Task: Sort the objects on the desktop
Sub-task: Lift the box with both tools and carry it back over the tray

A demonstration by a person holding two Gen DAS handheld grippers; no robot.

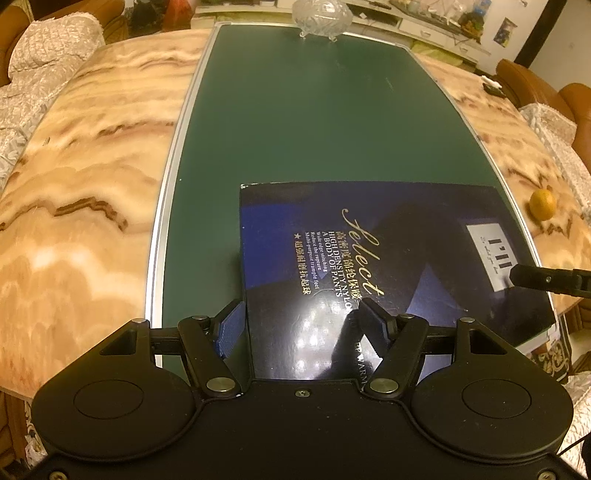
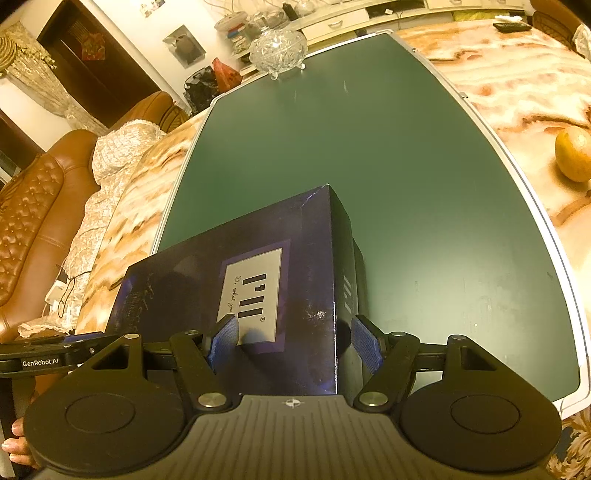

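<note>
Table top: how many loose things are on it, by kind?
Box: 1
Glass bowl: 1
Orange fruit: 1
Remote control: 1
Total: 4

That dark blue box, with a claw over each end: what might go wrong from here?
The dark blue box is wide and glossy; the left gripper and right gripper each straddle only an edge, so it could slip or tilt if lifted unevenly. Pushed along the green mat, it might head toward the glass bowl.
</note>
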